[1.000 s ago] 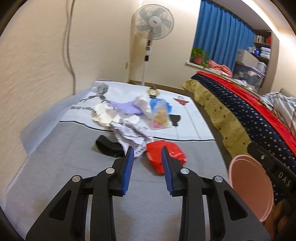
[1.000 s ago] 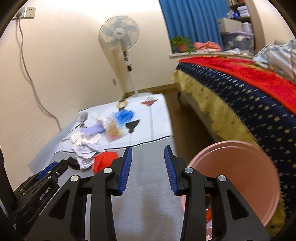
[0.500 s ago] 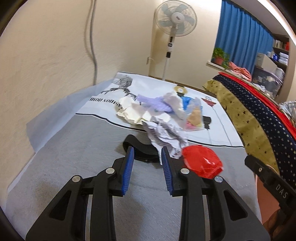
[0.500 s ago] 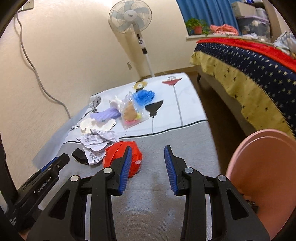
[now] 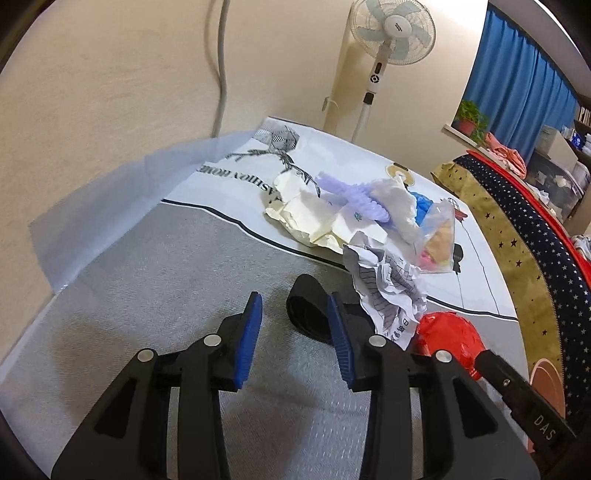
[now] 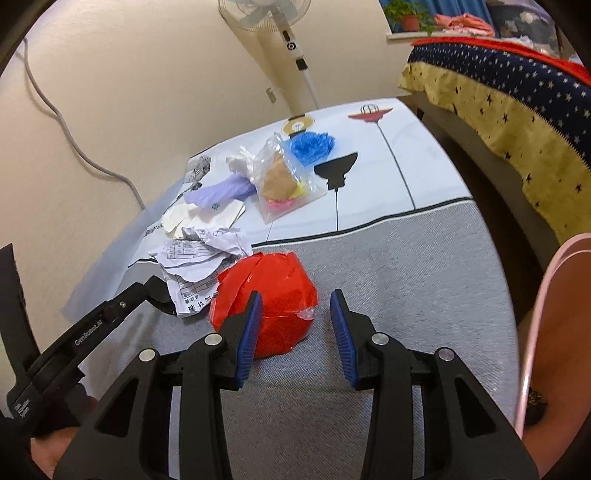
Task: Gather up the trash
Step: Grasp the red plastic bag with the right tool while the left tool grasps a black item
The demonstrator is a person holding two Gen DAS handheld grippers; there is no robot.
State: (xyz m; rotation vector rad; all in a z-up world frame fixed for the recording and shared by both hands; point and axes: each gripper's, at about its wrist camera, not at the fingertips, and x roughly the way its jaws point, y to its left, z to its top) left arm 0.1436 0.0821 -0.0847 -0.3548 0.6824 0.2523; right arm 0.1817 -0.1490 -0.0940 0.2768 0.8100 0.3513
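Note:
Trash lies in a heap on a grey-and-white floor mat (image 5: 147, 280). My left gripper (image 5: 293, 298) hovers low over the mat, jaws opening, with a black curved strip (image 5: 306, 314) just beyond its tips and untouched. Right of the strip lie crumpled printed paper (image 5: 388, 291) and a red wrapper ball (image 5: 447, 336). My right gripper (image 6: 294, 295) is opening too, with the red wrapper ball (image 6: 266, 295) against its left finger and partly between the tips, not squeezed. Farther back lie cream paper (image 5: 314, 218), a purple twist (image 5: 354, 195) and a clear bag (image 6: 284, 181).
A pink bin (image 6: 554, 332) stands at the right edge beside the bed (image 6: 517, 92) with its starred cover. A standing fan (image 5: 391, 26) and a wall cable (image 5: 221, 74) are behind the mat. A blue crumpled thing (image 6: 312, 144) lies at the far end of the heap.
Both grippers have dropped and moved forward toward the heap. The left one swung left from the red ball to the black strip. The right one came up to the red ball.

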